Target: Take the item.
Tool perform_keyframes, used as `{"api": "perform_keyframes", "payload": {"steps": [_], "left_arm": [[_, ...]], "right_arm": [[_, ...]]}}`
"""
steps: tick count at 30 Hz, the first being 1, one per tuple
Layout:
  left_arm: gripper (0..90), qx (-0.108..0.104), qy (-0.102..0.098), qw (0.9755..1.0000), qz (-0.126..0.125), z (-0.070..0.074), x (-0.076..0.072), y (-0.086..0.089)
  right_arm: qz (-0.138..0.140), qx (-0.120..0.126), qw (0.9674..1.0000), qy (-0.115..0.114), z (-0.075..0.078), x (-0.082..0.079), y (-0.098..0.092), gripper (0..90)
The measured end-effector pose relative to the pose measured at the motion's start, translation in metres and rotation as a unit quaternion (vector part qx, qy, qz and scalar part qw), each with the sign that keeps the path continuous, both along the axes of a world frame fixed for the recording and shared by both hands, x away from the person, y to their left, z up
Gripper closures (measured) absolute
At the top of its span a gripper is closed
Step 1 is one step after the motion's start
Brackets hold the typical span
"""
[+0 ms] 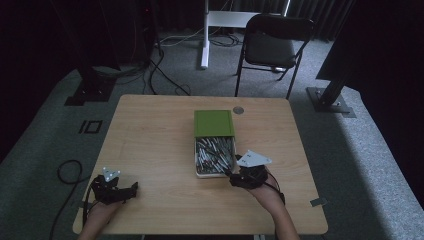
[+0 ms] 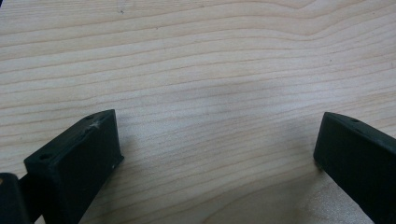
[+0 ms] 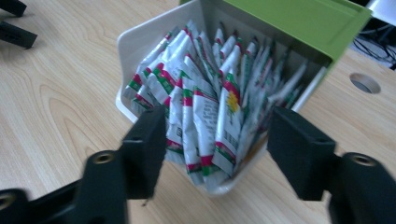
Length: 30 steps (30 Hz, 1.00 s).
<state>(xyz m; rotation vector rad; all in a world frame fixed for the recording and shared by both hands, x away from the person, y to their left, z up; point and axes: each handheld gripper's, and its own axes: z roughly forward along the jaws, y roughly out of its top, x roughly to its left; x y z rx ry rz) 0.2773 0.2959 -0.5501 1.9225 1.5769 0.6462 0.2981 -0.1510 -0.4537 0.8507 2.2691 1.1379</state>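
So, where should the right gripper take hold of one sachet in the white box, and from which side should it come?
Probably by its upper edge, coming from above at the open near end. The sachets stand packed on edge in the white box, so only their tops are free, and the green lid covers the far end. The right gripper is open at that near end; the tight packing may pull up neighbours.

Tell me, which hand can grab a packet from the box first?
Probably the right. Its tool stands open right at the near end of the white box, facing the packets. The left tool sits far off over bare table.
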Motion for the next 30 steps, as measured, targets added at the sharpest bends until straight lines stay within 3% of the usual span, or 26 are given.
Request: {"api": "perform_keyframes", "payload": {"steps": [5, 9, 11, 14, 21, 30], "left_arm": [[1.3, 0.0, 0.0, 1.0, 0.0, 0.0, 0.0, 0.0], [1.3, 0.0, 0.0, 1.0, 0.0, 0.0, 0.0, 0.0], [1.3, 0.0, 0.0, 1.0, 0.0, 0.0, 0.0, 0.0], [1.3, 0.0, 0.0, 1.0, 0.0, 0.0, 0.0, 0.0], [1.3, 0.0, 0.0, 1.0, 0.0, 0.0, 0.0, 0.0], [1.3, 0.0, 0.0, 1.0, 0.0, 0.0, 0.0, 0.0]], "right_arm": [[0.025, -0.006, 0.9997, -0.007, -0.005, 0.002, 0.009, 53.8], [0.022, -0.022, 0.9995, -0.007, -0.011, 0.007, 0.017, 62.8], [0.023, -0.026, 0.9994, -0.006, -0.013, 0.008, 0.019, 72.0], [0.016, -0.036, 0.9992, -0.002, -0.017, 0.012, 0.022, 76.2], [0.008, -0.051, 0.9985, 0.019, -0.025, 0.019, 0.025, 78.2], [-0.011, -0.051, 0.9983, 0.025, -0.036, 0.022, 0.028, 74.3]]}}
